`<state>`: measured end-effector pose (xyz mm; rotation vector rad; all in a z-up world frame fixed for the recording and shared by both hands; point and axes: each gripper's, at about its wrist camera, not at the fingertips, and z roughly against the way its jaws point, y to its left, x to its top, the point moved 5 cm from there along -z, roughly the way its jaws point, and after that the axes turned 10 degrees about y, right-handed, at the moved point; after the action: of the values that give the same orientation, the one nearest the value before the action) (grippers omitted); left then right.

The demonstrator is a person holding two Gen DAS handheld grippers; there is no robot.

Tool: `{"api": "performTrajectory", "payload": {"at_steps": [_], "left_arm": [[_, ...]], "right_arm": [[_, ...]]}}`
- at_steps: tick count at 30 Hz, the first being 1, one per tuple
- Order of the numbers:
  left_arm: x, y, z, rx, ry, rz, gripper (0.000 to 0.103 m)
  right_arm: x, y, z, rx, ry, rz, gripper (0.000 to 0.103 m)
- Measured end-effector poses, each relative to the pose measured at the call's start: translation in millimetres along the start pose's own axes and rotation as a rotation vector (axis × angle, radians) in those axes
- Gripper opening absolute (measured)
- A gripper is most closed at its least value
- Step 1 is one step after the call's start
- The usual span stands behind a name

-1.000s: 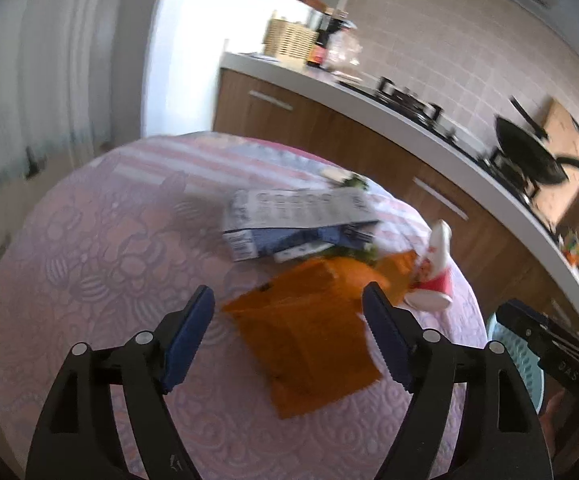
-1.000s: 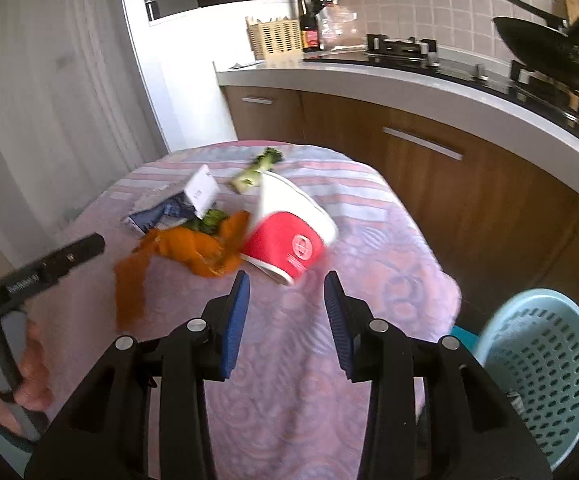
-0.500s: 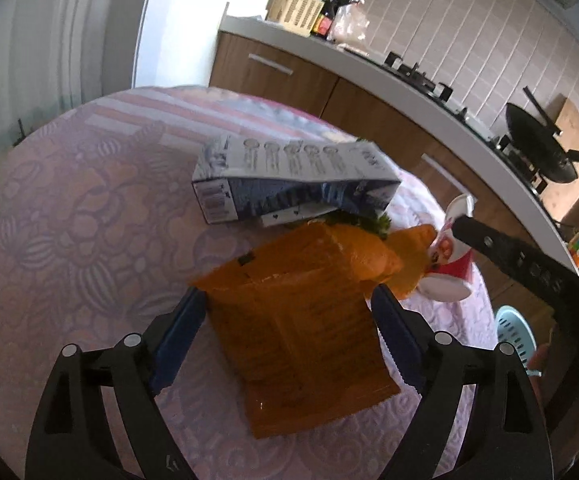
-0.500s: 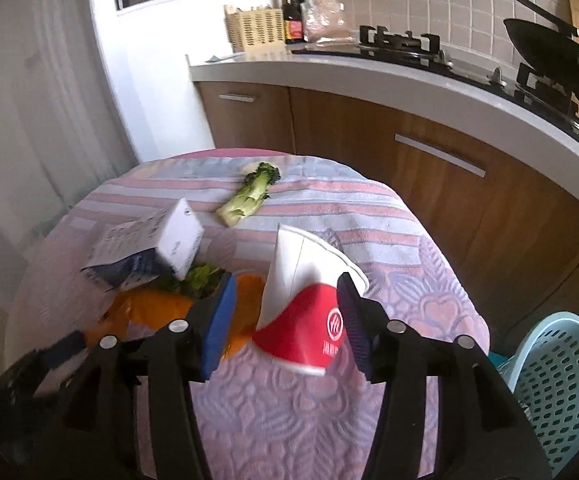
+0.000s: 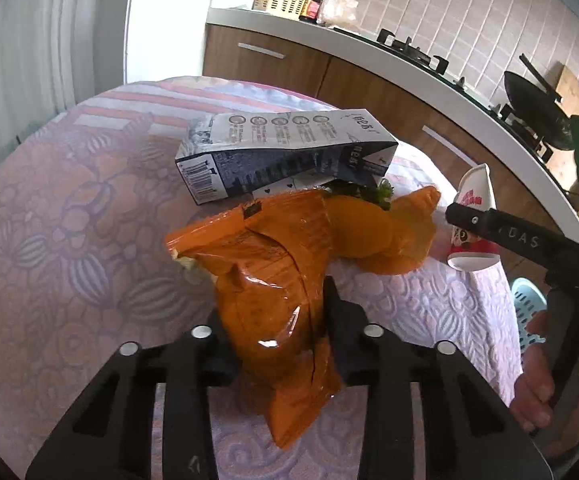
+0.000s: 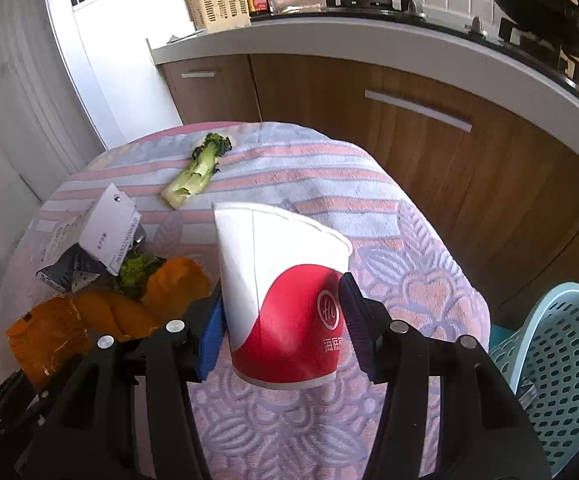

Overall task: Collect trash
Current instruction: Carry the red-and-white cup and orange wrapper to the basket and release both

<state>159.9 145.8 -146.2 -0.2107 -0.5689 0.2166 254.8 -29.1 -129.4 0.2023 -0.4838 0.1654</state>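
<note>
orange snack bag (image 5: pixel 273 292): far left of the pile, crumpled and pinched between the left gripper (image 5: pixel 277 328) jaws, which are closing on it right now. Grabbed at the near end, probably because that end sticks out free of the heap.

milk carton (image 5: pixel 285 152): lying on its side just behind the bag, flattened at one end, propped on the greens. Not touched by anything, so likely a later pick.

leafy scraps (image 6: pixel 137 268): tucked under the carton's end, touching the orange peels (image 6: pixel 177 288). Loose bits, looks like a fiddly grab.

broccoli stalk (image 6: pixel 197 174): off on its own toward the far edge of the table (image 6: pixel 329 168), well apart from the pile.

paper cup (image 6: pixel 285 300): red and white, tipped over with the open rim pointing away, base toward the camera. Sitting between the right gripper (image 6: pixel 285 328) pads; blue pads (image 6: pixel 211 328) right against the sides low on the cup, walls not visibly squashed, so reads as a light hold rather than a hard clench. Gripping near the base makes sense, stiffest part of a cup.

hand (image 5: pixel 537 368): wrapped around the right gripper's handle, seen from the left camera.

blue basket (image 6: pixel 557 368): down on the floor at the far right, beside the table edge, holes all over. Pretty clearly the bin for all this, close enough for a short swing over with the cup.
</note>
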Motion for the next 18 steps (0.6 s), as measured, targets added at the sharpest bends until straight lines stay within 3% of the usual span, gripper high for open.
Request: {"api": "performTrajectory", "payload": {"at_steps": [2, 9, 18], "left_arm": [[-1, 1, 0, -0.034, 0.002, 0.008, 0.009], [-6, 3, 17, -0.072, -0.042, 0.005, 0.008], [0, -7, 52, -0.124, -0.116, -0.019, 0.008]], "right_arm": [[0, 0, -1, 0.0, 0.002, 0.001, 0.05], [0, 2, 8, -0.008, -0.03, 0.015, 0.037], [-4, -14, 53, 0.057, -0.097, -0.017, 0.036]]}}
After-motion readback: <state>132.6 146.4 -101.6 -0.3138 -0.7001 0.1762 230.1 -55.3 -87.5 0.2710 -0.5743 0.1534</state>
